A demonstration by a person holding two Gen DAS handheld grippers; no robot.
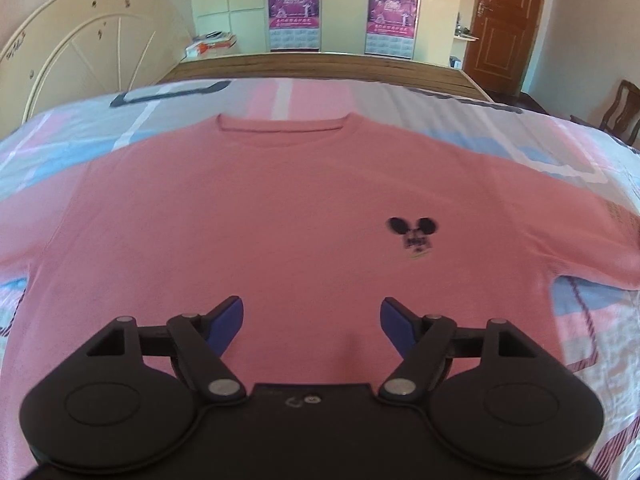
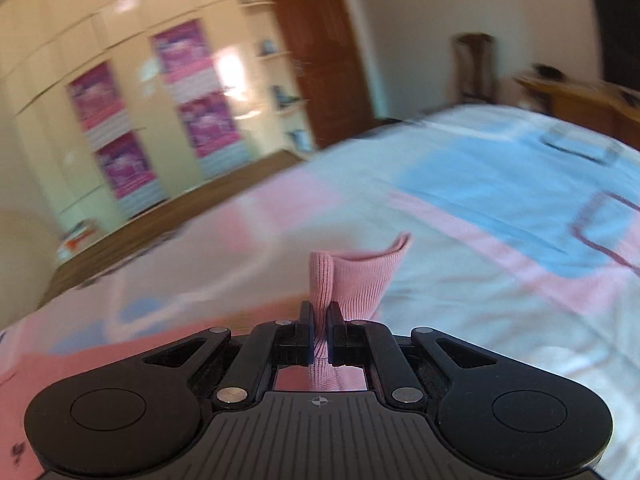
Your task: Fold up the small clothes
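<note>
Left tool [image 1: 312, 326] wide open over pink shirt [image 1: 260, 216] on bed [image 1: 560, 152]; right tool [image 2: 319, 334] clamped on ribbed shirt cuff [image 2: 360, 276].

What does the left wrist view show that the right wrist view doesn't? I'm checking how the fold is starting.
Only the left wrist view shows the pink shirt spread flat, with its collar and dark chest print, and the left gripper open above the lower part. Only the right wrist view shows the right gripper shut on a ribbed pink cuff that stands up past its fingers. Both show the patterned bedsheet, the wardrobe posters and the brown door.
</note>
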